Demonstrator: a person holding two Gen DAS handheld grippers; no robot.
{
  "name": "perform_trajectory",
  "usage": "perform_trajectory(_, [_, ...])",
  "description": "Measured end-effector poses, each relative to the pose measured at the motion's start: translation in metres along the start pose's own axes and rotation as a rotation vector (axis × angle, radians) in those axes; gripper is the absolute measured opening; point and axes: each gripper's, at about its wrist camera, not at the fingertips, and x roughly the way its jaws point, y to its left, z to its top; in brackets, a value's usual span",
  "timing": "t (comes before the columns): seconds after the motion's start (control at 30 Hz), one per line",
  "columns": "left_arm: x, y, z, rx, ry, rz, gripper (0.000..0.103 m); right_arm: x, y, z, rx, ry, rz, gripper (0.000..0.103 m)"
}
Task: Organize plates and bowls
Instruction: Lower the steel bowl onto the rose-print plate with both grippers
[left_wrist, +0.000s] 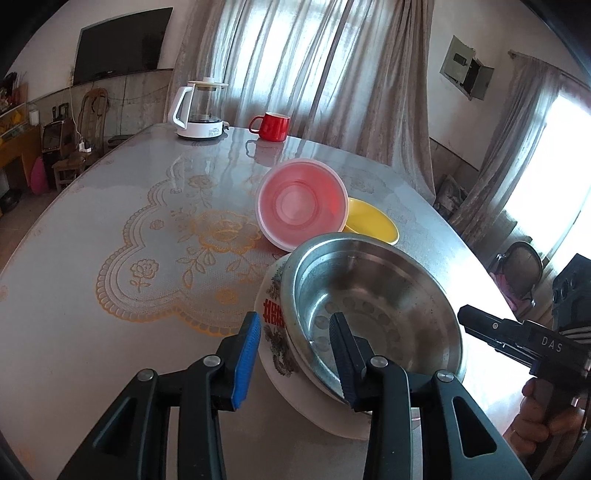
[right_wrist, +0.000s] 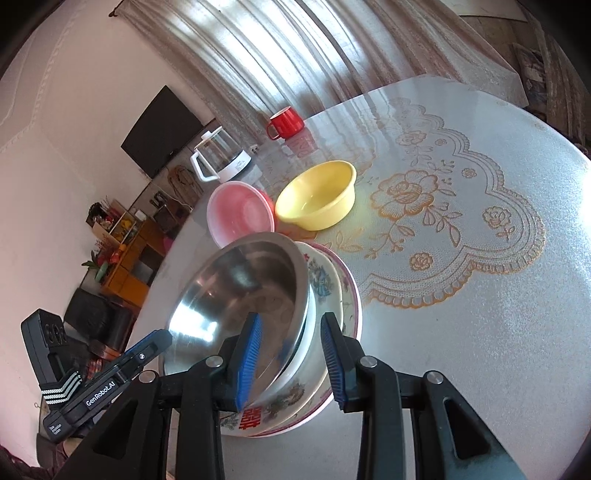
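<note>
Two grippers meet at one stack of dishes on the table (left_wrist: 110, 221). We see the left gripper (left_wrist: 295, 354) with its jaws wide apart: one blue finger stands outside the stack, the other reaches inside the steel bowl (left_wrist: 369, 291), and neither presses on anything. The right gripper (right_wrist: 291, 362) is also spread wide, its jaws standing on both sides of the rims at the near edge of the stack; we cannot tell if the pads touch them.

The steel bowl sits tilted on a white plate (right_wrist: 321, 280) with red characters, and under this plate lies a second plate (right_wrist: 351, 291) with a pink border. From the stack, at about 12 o'clock in the right wrist view, a pink bowl (right_wrist: 240, 218) leans on its side just beside a yellow bowl (right_wrist: 317, 195), which stands upright. Farther away, at 12 o'clock, a red mug (left_wrist: 271, 126) and a glass kettle (left_wrist: 201, 110) stand near the curtain.
</note>
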Motion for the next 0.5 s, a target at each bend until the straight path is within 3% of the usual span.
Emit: perform_trajectory(0.5, [-0.001,-0.028,0.000,0.095,0.000,-0.029,0.044,0.009,0.005,-0.004,-0.062,0.027,-0.071,0.033])
